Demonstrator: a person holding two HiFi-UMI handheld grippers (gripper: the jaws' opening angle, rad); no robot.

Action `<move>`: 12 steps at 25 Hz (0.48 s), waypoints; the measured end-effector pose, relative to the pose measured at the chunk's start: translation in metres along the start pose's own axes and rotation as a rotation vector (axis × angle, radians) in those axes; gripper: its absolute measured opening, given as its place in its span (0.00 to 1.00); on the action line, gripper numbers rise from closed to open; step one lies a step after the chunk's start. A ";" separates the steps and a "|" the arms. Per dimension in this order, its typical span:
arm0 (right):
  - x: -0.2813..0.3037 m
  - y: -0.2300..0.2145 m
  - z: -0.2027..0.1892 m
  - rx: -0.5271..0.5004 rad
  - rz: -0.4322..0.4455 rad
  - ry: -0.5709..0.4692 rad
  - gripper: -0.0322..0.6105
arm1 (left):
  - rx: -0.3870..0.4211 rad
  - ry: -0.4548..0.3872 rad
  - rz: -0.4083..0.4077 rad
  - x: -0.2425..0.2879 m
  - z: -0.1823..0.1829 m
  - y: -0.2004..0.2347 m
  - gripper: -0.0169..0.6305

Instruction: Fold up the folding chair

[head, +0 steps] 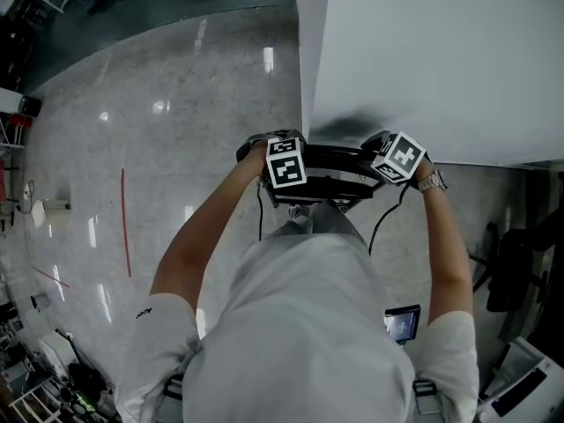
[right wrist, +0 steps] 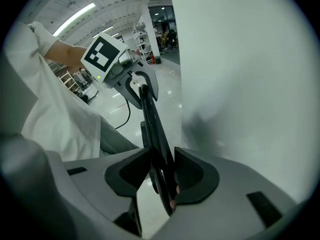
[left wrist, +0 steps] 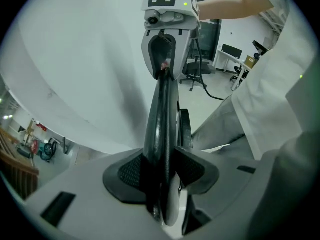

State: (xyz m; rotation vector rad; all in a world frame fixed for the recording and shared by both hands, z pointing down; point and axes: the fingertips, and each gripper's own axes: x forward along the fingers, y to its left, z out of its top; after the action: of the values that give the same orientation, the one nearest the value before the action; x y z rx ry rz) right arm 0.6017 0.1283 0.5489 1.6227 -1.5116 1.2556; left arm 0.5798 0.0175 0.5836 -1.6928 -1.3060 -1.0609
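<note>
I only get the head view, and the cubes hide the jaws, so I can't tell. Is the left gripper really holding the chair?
Observer: Yes. In the left gripper view, the left gripper is shut on the chair, on its black edge.
Operator: And the right one?
Observer: The right gripper clamps the same edge at the other end.
Operator: Is the chair flat?
Observer: Seen edge-on from the left gripper view, it looks thin, with its parts lying close together.
</note>
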 end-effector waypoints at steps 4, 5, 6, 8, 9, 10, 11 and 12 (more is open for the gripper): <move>-0.002 -0.019 0.011 -0.001 -0.029 -0.014 0.25 | -0.007 0.014 0.097 -0.003 0.001 0.025 0.30; -0.002 -0.021 0.013 0.001 -0.034 -0.020 0.25 | -0.004 0.009 0.118 -0.004 0.000 0.029 0.30; -0.002 -0.022 0.015 0.003 -0.036 -0.023 0.25 | -0.006 0.003 0.131 -0.005 -0.001 0.032 0.30; -0.002 -0.024 0.020 0.004 -0.044 -0.031 0.25 | -0.018 -0.005 0.142 -0.008 -0.005 0.038 0.31; -0.002 -0.027 0.024 0.003 -0.054 -0.037 0.25 | -0.023 -0.004 0.143 -0.009 -0.007 0.042 0.31; -0.002 -0.029 0.027 0.001 -0.069 -0.044 0.25 | -0.028 0.000 0.142 -0.009 -0.008 0.046 0.31; -0.002 -0.033 0.029 0.000 -0.084 -0.051 0.26 | -0.032 0.004 0.142 -0.009 -0.009 0.050 0.31; -0.002 -0.037 0.030 0.000 -0.098 -0.059 0.26 | -0.035 0.006 0.141 -0.008 -0.009 0.054 0.31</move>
State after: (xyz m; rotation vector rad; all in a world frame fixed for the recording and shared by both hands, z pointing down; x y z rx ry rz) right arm 0.6446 0.1090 0.5424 1.7260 -1.4480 1.1646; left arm 0.6295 -0.0047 0.5761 -1.7779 -1.1522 -1.0104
